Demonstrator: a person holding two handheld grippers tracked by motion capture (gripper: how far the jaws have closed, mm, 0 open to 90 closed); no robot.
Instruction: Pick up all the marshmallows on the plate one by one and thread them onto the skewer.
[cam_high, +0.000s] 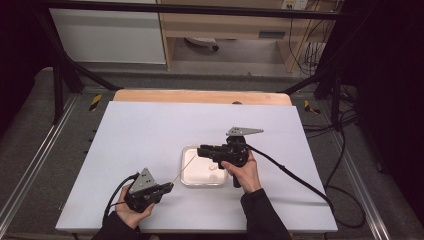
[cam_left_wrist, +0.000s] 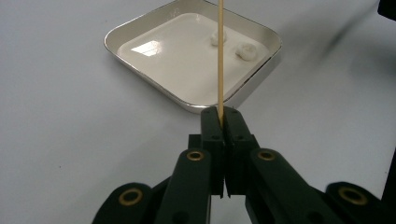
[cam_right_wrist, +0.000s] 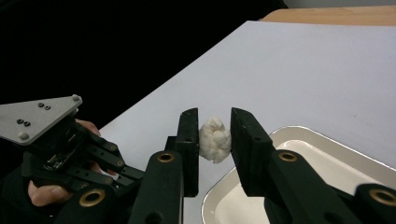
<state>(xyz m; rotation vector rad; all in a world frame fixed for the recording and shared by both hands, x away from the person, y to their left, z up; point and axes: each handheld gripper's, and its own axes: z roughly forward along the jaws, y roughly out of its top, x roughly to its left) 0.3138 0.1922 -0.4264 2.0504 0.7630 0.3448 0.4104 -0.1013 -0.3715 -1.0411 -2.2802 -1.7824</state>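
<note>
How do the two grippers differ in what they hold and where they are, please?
The left gripper pinches a thin skewer; the right gripper clamps a white lump. The left sits beside the tray; the right is over it. Both are shut on something.

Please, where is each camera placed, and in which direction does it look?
High view: above the person's side, looking forward and down at the table; both hands show.
Left gripper view: on the left gripper, along the skewer toward the tray.
Right gripper view: on the right gripper, holding a white lump; left hand behind.
All views share the tray.
</note>
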